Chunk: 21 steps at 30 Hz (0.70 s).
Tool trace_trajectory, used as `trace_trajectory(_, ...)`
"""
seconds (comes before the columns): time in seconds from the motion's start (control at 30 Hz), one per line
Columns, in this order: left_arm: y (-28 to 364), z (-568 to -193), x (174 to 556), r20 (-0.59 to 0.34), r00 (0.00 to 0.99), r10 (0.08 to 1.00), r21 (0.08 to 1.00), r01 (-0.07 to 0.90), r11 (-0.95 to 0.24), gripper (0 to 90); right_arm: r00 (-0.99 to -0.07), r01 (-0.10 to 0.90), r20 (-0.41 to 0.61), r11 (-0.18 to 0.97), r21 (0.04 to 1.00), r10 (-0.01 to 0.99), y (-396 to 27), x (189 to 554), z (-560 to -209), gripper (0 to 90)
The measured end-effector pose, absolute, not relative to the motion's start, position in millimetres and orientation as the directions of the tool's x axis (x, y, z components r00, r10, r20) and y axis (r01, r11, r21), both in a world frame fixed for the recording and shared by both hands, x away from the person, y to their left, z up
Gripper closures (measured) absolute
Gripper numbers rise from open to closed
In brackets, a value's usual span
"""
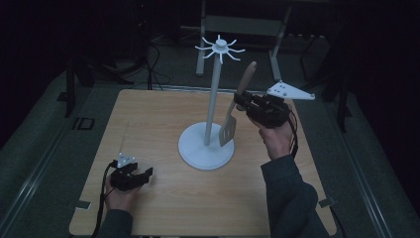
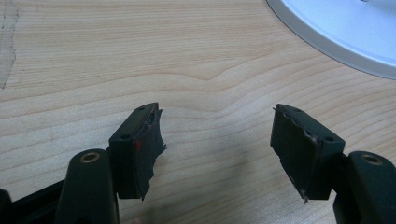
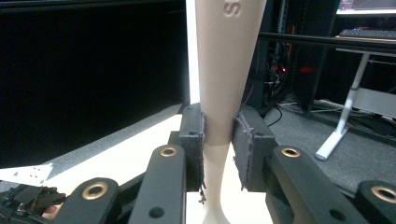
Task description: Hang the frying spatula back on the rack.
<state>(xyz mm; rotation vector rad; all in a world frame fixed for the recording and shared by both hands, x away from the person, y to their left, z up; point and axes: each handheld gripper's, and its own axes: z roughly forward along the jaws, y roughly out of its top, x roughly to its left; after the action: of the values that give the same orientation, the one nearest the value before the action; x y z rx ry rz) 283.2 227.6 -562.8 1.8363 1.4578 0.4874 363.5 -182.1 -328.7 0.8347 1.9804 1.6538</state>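
From above, our right gripper (image 1: 242, 101) clamps a slotted spatula (image 1: 236, 106) by its handle, blade hanging beside the pole of the white hook stand (image 1: 207, 144); a swing could knock the stand. The spatula's hanging hole is hard to make out. Our left gripper (image 2: 217, 149) rests empty, jaws apart, over the wooden table (image 2: 140, 56). The right gripper view crops the handle (image 3: 224, 70).

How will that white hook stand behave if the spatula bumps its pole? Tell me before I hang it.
The stand looks tall and thin, so a knock up high could probably rock it. Its wide round base likely resists tipping. On smooth wood it may slide instead.
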Motion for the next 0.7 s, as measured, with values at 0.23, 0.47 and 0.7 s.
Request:
trace_trajectory(0.23,228,-563,283,-0.144,0.286,0.947,0.737,0.67,-0.091,33.8,-0.738,0.181,0.052,0.123,0.976,0.673,-176,368,-326,74.4)
trace_trajectory(0.47,228,-563,283,-0.144,0.286,0.947,0.736,0.671,-0.091,33.8,-0.741,0.191,0.053,0.134,0.972,0.67,-172,372,-323,74.4)
trace_trajectory(0.7,227,-563,283,-0.143,0.287,0.947,0.735,0.671,-0.092,33.8,-0.742,0.201,0.059,0.137,0.97,0.668,-170,376,-323,74.4)
